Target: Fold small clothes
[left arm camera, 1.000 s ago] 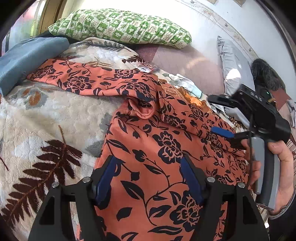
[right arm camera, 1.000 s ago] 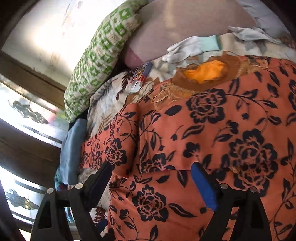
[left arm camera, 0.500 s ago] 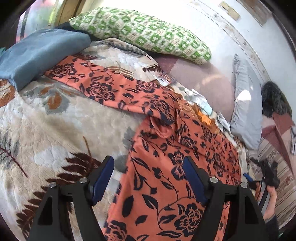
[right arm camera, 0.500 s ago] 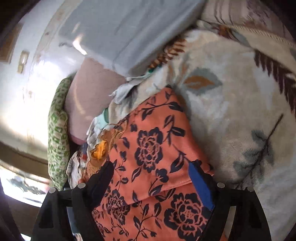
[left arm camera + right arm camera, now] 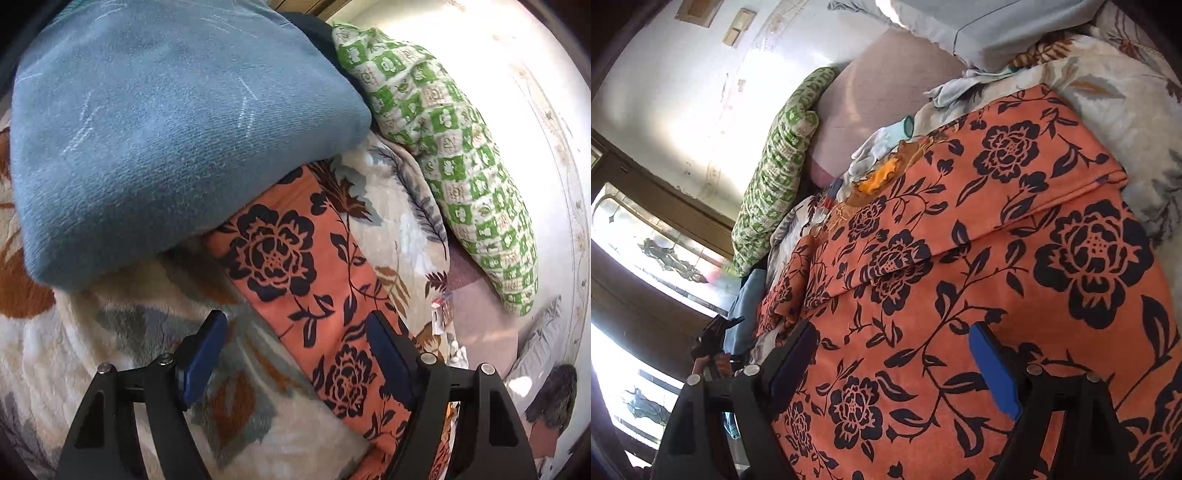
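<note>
left gripper (image 5: 295, 349): I read the jaws as spread wide, nothing between the pads, poised over the sleeve (image 5: 295, 273) near its far end.
right gripper (image 5: 894, 369): jaws also wide apart, nothing pinched; it hangs over the body of the garment (image 5: 960, 295).
garment: orange floral top spread on the bed blanket (image 5: 122, 354); one sleeve is already folded over the body, its hem (image 5: 1015, 218) running diagonally across. The other sleeve lies stretched out, its tip tucked under the blue cushion (image 5: 166, 129).
risk 1: if I pull that sleeve, the cushion may drag with it or pin the cuff, so the fold comes up crooked.
risk 2: the blanket is thick plush; a low pinch could take pile along with the cloth and lift both.
risk 3: the cloth looks thin and slippery, so a one-layer grab near the edge could slide out mid-swing.
risk 4: the right jaws over flat cloth have no edge to bite; closing there would only bunch it.
textures: garment smooth, flat, black roses on orange, embroidered neckline (image 5: 879, 181); cushion ribbed velour, soft-edged slab; green checked pillow (image 5: 461, 166) long and plump; blanket fluffy with a leaf print.
other hand: the person's left hand (image 5: 709, 363) shows small at the edge of the right wrist view.
</note>
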`<control>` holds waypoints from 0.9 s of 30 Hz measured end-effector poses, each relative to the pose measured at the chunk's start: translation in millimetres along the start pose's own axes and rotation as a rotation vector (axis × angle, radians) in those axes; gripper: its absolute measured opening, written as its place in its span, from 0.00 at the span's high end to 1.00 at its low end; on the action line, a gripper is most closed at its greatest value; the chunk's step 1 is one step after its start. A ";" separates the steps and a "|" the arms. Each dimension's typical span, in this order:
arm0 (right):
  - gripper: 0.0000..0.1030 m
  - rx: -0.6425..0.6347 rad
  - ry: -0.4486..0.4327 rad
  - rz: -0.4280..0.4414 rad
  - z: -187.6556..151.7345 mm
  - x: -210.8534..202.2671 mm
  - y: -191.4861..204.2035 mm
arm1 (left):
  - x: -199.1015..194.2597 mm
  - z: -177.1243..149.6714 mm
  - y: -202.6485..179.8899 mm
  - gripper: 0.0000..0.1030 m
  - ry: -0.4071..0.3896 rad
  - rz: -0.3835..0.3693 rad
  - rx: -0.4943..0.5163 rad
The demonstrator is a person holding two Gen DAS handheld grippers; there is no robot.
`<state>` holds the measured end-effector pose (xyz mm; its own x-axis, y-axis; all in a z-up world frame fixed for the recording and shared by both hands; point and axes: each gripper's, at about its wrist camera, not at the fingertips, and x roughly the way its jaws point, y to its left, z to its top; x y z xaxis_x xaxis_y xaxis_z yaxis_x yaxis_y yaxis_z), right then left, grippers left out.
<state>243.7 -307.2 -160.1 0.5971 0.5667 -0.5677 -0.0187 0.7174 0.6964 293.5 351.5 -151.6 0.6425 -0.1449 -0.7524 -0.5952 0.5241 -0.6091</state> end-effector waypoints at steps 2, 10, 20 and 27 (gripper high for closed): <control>0.16 -0.014 -0.006 0.005 0.3 -0.4 -0.9 | 6.5 8.5 1.0 0.24 0.003 0.007 -0.004; 0.16 0.005 -0.025 0.031 3.8 -2.9 -4.5 | 15.4 29.5 -5.2 0.83 -0.025 0.067 0.008; 0.16 0.020 -0.054 0.043 5.0 -12.5 -7.9 | -33.2 -13.8 -128.7 0.97 -0.154 0.104 0.365; 0.16 0.086 -0.169 0.072 13.5 -46.9 -21.4 | -98.8 -142.2 -282.5 0.97 -0.225 -0.179 0.690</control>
<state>227.0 -354.5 -142.5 0.7226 0.5343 -0.4386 -0.0022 0.6363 0.7715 329.5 98.5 59.2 0.8287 -0.1413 -0.5416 -0.0813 0.9270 -0.3662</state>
